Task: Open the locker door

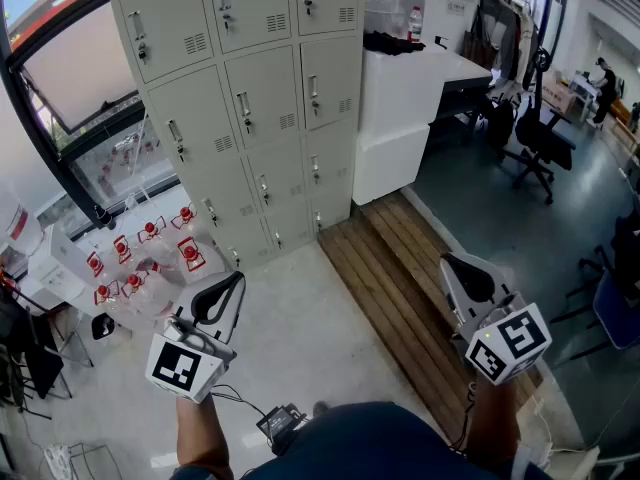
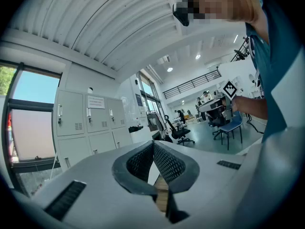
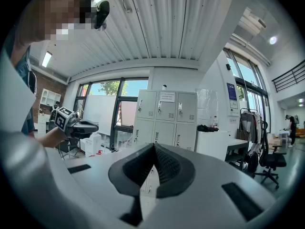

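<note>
The bank of grey lockers point(image 1: 240, 98) is seen ahead beside the window, with every visible door closed, well apart from both grippers. The left gripper point(image 1: 236, 280) is held clenched, nothing between its jaws. The right gripper point(image 1: 449, 262) is likewise clamped together and empty, above the wooden decking point(image 1: 390, 268).

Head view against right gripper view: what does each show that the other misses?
Head view only: the wooden floor strip and the marker cube on the right gripper. Right gripper view only: the ceiling, and that gripper's fingers pressed together with nothing between them. Both: the lockers with doors shut, the white counter and the left gripper.
</note>
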Action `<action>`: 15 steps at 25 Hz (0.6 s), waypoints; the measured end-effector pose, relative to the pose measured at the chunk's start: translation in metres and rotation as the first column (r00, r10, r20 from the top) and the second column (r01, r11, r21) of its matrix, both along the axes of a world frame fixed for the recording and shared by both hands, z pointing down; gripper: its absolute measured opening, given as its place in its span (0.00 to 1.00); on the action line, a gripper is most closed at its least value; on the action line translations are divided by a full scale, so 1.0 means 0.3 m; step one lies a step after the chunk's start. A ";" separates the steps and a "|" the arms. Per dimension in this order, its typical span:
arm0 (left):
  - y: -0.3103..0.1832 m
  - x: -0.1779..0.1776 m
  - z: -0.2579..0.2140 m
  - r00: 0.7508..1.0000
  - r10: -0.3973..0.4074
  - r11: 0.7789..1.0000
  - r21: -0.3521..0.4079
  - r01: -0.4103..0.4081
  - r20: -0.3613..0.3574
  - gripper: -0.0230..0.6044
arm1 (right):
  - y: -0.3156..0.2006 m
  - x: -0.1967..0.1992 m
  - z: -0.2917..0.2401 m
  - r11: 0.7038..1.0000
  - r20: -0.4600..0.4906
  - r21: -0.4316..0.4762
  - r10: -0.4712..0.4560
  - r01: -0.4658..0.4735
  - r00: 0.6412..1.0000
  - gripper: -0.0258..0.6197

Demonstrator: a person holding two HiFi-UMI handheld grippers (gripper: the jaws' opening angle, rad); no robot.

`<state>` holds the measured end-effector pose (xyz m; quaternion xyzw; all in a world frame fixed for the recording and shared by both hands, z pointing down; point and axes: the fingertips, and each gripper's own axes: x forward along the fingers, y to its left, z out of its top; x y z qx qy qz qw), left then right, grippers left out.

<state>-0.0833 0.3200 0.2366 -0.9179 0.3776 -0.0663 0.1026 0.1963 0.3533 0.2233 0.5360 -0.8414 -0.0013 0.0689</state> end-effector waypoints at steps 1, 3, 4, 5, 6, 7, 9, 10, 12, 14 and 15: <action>-0.003 -0.004 0.000 1.000 0.005 1.000 0.004 -0.005 -0.003 0.06 | -0.001 -0.009 0.000 1.000 0.000 0.001 0.002 -0.002 1.000 0.10; -0.007 -0.012 -0.001 1.000 0.014 1.000 0.008 -0.014 -0.010 0.06 | 0.000 -0.026 -0.002 1.000 -0.003 0.003 0.005 -0.005 1.000 0.09; -0.006 -0.015 -0.001 1.000 0.017 1.000 0.008 -0.017 -0.014 0.06 | 0.003 -0.032 -0.005 1.000 -0.006 0.005 0.007 -0.007 1.000 0.09; -0.006 -0.018 -0.001 1.000 0.020 1.000 0.008 -0.020 -0.018 0.06 | 0.006 -0.038 -0.010 1.000 -0.008 0.010 0.010 -0.010 1.000 0.09; -0.005 -0.023 -0.001 1.000 0.024 1.000 0.009 -0.024 -0.020 0.06 | 0.009 -0.045 -0.015 1.000 -0.009 0.015 0.012 -0.012 1.000 0.09; -0.004 -0.029 -0.001 0.999 0.028 1.000 0.011 -0.028 -0.021 0.06 | 0.012 -0.052 -0.019 1.000 -0.009 0.020 0.016 -0.016 1.000 0.09; -0.001 -0.045 0.001 0.999 0.036 0.999 0.015 -0.035 -0.023 0.06 | 0.021 -0.068 -0.023 0.999 -0.009 0.026 0.023 -0.022 1.000 0.09; 0.002 -0.055 0.004 0.999 0.037 0.999 0.015 -0.037 -0.024 0.06 | 0.026 -0.077 -0.022 0.999 -0.008 0.028 0.024 -0.024 1.000 0.10; 0.006 -0.078 0.013 0.999 0.037 0.999 0.016 -0.037 -0.025 0.06 | 0.036 -0.098 -0.015 0.999 -0.003 0.025 0.023 -0.022 1.000 0.10; 0.013 -0.098 0.025 0.999 0.038 0.999 0.018 -0.038 -0.031 0.06 | 0.046 -0.121 -0.001 1.000 0.010 0.021 0.016 -0.016 1.000 0.10; 0.018 -0.106 0.031 0.999 0.040 0.999 0.021 -0.040 -0.035 0.06 | 0.052 -0.131 0.004 1.000 0.019 0.020 0.014 -0.014 1.000 0.10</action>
